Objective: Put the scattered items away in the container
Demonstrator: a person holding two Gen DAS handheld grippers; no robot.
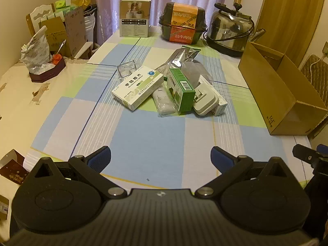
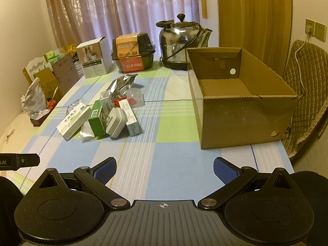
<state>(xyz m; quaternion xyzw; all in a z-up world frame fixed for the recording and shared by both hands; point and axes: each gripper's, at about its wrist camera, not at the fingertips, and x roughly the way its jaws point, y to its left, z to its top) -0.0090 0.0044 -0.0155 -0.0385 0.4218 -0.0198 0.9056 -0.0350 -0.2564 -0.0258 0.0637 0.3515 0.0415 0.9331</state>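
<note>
Left gripper (image 1: 161, 158) and right gripper (image 2: 165, 169): jaws apart, holding nothing, above the near edge of the table (image 2: 164, 176). The cardboard box (image 2: 242, 110) stands open and looks empty at the right edge; the scattered items lie heaped mid-table, well apart from both grippers. The white carton (image 1: 137, 87) and green carton (image 1: 181, 89) are probably light, stiff and crushable; grip each across its narrow faces. The foil bag (image 1: 180, 58) is likely soft and slippery; pinch its edge.

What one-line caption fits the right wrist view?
Open right gripper faces an empty cardboard box beside scattered medicine boxes on a checked tablecloth.
</note>
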